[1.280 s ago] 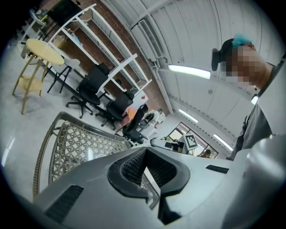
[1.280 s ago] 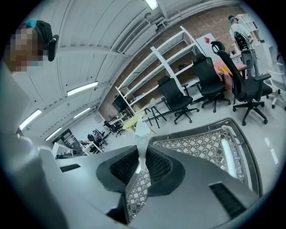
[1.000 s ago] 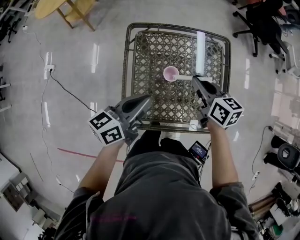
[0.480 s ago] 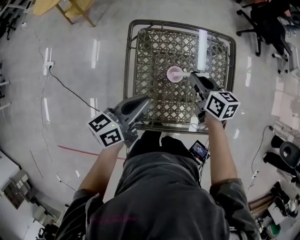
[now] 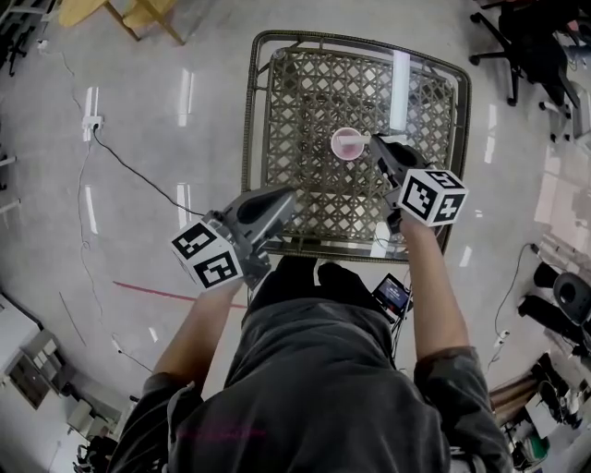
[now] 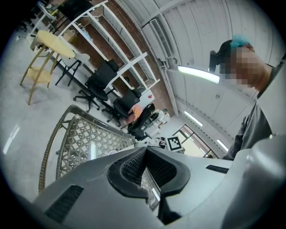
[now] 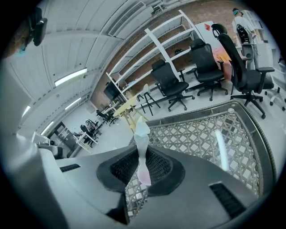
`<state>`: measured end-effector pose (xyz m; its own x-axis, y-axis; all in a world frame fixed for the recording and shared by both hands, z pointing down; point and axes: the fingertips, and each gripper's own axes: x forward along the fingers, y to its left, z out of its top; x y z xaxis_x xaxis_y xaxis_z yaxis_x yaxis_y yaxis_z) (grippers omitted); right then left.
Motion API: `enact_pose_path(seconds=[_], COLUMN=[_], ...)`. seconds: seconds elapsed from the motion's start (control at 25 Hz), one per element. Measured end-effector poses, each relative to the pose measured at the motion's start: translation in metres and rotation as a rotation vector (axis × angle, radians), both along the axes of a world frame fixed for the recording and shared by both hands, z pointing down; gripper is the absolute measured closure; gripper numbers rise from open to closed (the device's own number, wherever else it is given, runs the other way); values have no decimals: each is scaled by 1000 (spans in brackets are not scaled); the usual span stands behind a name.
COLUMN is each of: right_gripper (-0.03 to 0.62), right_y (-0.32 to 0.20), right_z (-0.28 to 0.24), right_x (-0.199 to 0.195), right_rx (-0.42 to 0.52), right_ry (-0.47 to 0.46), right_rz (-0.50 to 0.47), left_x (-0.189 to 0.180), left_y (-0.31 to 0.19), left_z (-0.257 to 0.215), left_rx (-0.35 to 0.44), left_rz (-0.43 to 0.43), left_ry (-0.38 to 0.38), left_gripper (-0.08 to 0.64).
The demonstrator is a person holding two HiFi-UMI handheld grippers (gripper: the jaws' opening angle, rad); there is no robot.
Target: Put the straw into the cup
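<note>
A small pink cup (image 5: pixel 348 143) stands upright on the lattice table (image 5: pixel 277 111), right of its middle. My right gripper (image 5: pixel 379 148) hovers just to the right of the cup, its tips close to the rim. It is shut on a thin whitish straw (image 7: pixel 141 143), which sticks out past the jaws and shows a pink tint at its lower end. The cup itself is hidden in the right gripper view. My left gripper (image 5: pixel 282 199) is held over the table's near left edge, shut with nothing in it, jaws (image 6: pixel 145 152) meeting.
The table has a metal rim (image 5: pixel 247 120) and a glossy top with a bright light streak (image 5: pixel 398 78). Office chairs (image 5: pixel 531 42) stand at the far right, a wooden stool (image 5: pixel 120 14) at the far left. A cable (image 5: pixel 138 183) lies on the floor.
My right gripper has moved in toward the cup with the straw, so the gap between its tips and the rim has shrunk. The left gripper has stayed put.
</note>
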<state>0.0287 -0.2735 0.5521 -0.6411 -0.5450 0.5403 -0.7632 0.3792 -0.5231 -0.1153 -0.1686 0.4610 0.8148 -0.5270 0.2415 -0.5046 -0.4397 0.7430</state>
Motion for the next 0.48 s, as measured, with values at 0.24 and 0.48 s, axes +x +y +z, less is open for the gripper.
enact_pose_path(seconds=[0.24, 0.48], right_gripper=[541, 541], right_y=[-2, -3], right_z=[17, 32], right_x=[-4, -4], right_rx=[-18, -41], right_ry=[38, 65], right_rz=[-22, -36], left_x=[1, 5], left_y=[-7, -14], left_z=[5, 7], left_rx=[-9, -7], left_rz=[1, 5], left_ry=[2, 3], left_gripper=[551, 551])
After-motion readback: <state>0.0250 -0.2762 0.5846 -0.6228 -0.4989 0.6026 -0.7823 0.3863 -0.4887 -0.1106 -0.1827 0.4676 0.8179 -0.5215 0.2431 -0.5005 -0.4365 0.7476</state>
